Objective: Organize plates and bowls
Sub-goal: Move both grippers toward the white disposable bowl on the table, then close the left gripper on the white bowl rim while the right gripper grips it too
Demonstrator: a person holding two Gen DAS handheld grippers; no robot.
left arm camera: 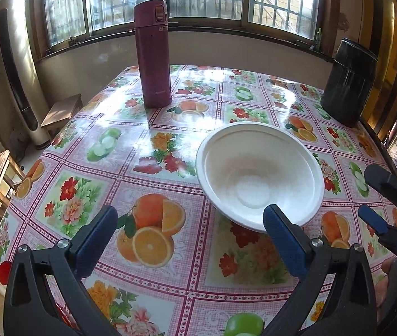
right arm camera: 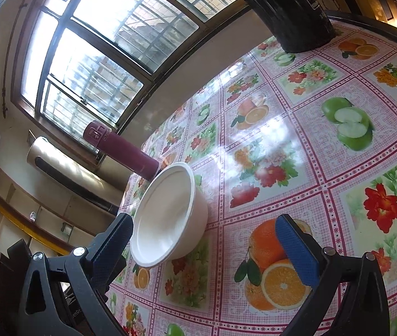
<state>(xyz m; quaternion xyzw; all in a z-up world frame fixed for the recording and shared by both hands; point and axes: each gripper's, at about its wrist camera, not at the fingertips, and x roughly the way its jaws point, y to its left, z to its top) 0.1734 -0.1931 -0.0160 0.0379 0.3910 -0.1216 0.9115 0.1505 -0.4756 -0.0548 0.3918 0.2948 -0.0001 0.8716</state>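
A white bowl [left arm camera: 260,173] stands upright on the fruit-and-flower tablecloth, right of the table's middle. My left gripper [left arm camera: 191,238] is open; its right fingertip overlaps the bowl's near rim, and nothing is between its fingers. In the right wrist view the same bowl [right arm camera: 167,215] sits just past the left finger of my right gripper [right arm camera: 204,246], which is open and holds nothing. The right gripper [left arm camera: 375,198] also shows at the right edge of the left wrist view, to the right of the bowl.
A maroon thermos flask [left arm camera: 153,56] stands at the far left of the table [left arm camera: 170,151], and a black canister [left arm camera: 349,84] at the far right corner. Beyond the left edge are wooden stools [left arm camera: 61,112] and a tall floor air conditioner [left arm camera: 16,70]. Windows run behind.
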